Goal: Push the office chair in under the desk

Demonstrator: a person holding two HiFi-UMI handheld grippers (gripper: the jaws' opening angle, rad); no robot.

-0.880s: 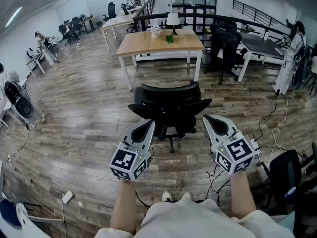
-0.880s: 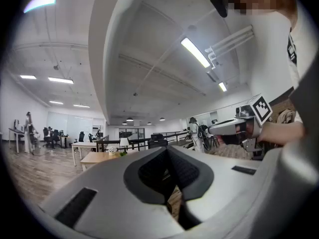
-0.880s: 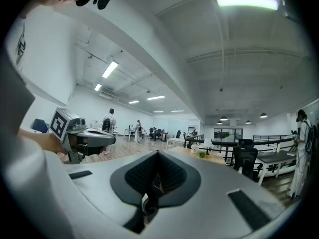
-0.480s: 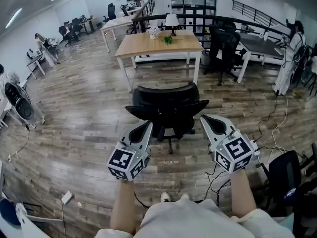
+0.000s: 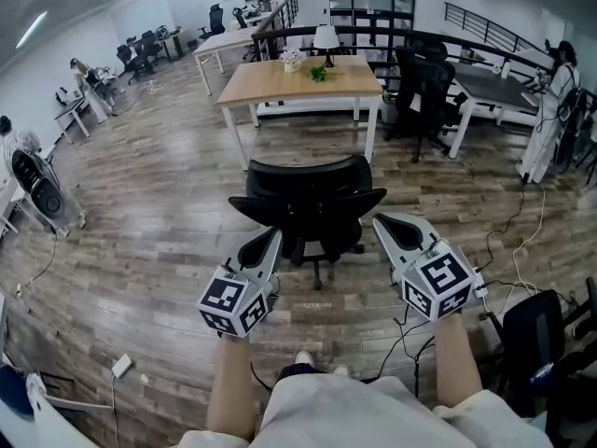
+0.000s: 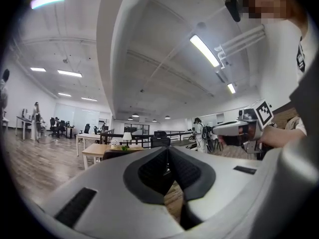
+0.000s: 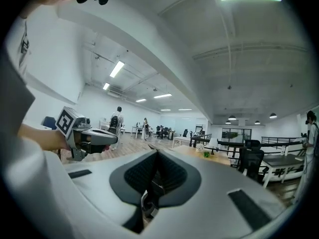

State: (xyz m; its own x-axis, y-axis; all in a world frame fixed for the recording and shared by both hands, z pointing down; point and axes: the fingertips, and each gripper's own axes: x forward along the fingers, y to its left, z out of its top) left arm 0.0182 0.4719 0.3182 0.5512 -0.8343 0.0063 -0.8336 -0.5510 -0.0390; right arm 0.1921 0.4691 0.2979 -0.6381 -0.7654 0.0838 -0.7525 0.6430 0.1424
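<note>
The black office chair point(image 5: 312, 199) stands on the wood floor with its backrest toward me, well short of the wooden desk point(image 5: 303, 80) beyond it. My left gripper point(image 5: 272, 237) is shut and empty, its tip just behind the chair's left side. My right gripper point(image 5: 380, 220) is shut and empty too, its tip beside the chair's right armrest. I cannot tell whether either tip touches the chair. In the left gripper view the jaws point(image 6: 168, 150) meet at the tips and the desk point(image 6: 97, 149) shows beyond. In the right gripper view the closed jaws point(image 7: 157, 153) point past the desk point(image 7: 197, 155).
A second black chair point(image 5: 424, 87) stands right of the desk. Cables point(image 5: 508, 250) trail over the floor at right, near another chair point(image 5: 532, 320). A fan point(image 5: 37, 189) stands at left, a white adapter point(image 5: 123, 370) lies on the floor. A person point(image 5: 550, 110) stands far right.
The chair has slid slightly toward the desk, both grippers staying at its sides. My feet have shifted below. Both grippers remain shut.
</note>
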